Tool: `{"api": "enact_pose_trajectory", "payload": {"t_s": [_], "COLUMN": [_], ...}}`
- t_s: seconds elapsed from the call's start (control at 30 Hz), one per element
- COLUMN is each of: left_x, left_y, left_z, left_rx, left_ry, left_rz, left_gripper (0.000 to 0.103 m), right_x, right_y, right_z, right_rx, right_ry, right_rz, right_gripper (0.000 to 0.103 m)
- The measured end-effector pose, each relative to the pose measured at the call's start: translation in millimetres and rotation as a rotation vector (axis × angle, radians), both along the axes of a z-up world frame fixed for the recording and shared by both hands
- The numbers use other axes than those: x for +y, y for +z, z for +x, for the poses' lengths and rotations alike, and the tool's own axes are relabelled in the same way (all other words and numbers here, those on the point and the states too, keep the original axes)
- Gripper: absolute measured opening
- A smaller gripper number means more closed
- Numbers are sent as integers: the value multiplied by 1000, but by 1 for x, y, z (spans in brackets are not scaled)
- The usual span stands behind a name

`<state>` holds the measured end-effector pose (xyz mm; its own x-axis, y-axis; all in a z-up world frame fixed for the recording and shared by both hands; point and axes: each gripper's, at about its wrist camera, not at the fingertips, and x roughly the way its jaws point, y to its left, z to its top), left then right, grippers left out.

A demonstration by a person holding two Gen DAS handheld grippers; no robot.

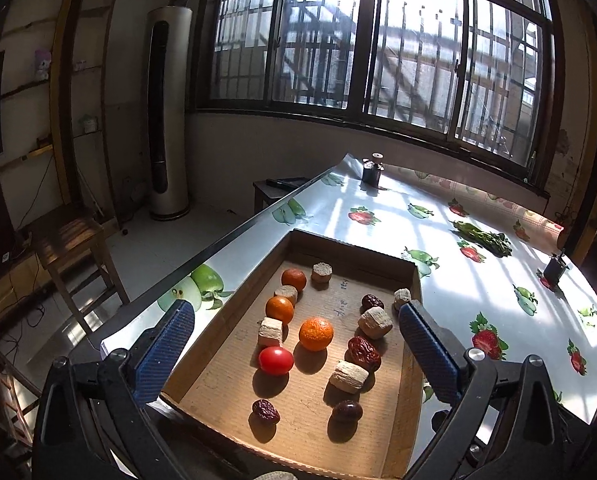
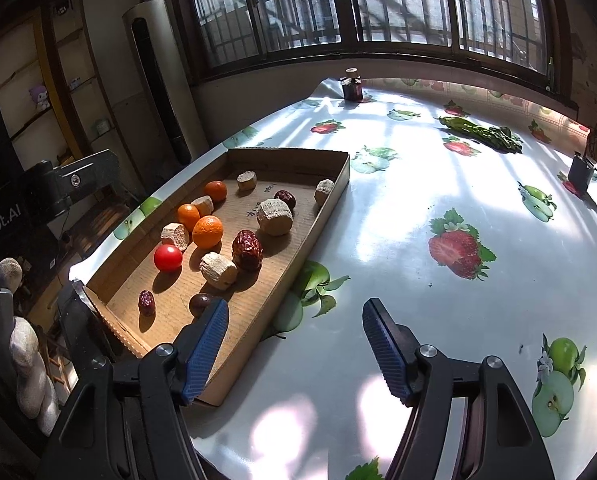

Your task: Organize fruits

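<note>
A shallow cardboard tray [image 1: 350,249] [image 2: 330,196] lies on the table. It holds three oranges, the nearest [image 1: 316,333] [image 2: 207,231], a red tomato [image 1: 275,360] [image 2: 167,257], several dark red dates [image 1: 363,352] [image 2: 247,249] and several beige blocks [image 1: 375,322] [image 2: 274,217]. My left gripper [image 1: 296,340] is open and empty, above the tray's near end, its fingers spanning the tray's width. My right gripper [image 2: 296,344] is open and empty, over the tray's near right corner and the tablecloth.
The table has a glossy fruit-print cloth [image 2: 454,248]. Green leafy vegetables [image 1: 484,238] [image 2: 482,132], a dark jar [image 1: 372,170] [image 2: 351,87] and a small black object [image 1: 556,268] [image 2: 580,174] lie further off. A wooden stool [image 1: 70,240] and tower fan [image 1: 166,112] stand left of the table.
</note>
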<state>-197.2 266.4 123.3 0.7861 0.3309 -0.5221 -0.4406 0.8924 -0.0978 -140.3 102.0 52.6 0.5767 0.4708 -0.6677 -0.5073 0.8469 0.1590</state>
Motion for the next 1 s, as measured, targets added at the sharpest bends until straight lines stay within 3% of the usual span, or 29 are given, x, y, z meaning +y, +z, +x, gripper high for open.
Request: {"api": "enact_pose_trajectory", "payload": {"t_s": [0.33, 0.57, 1.0], "left_x": [-7, -8, 4], "left_y": [-2, -10, -23], "left_z": [-10, -7, 1], "left_rx": [10, 46, 99], "left_ry": [103, 29, -8], "left_rz": [171, 148, 101], "left_gripper": [103, 103, 103], "right_x": [6, 23, 39], "right_y": [4, 6, 3], "right_z": [-6, -10, -4], "right_rx": [-44, -75, -70], "right_ry": [2, 23, 17], "right_rz": [-40, -96, -139], "right_gripper": [77, 81, 83]}}
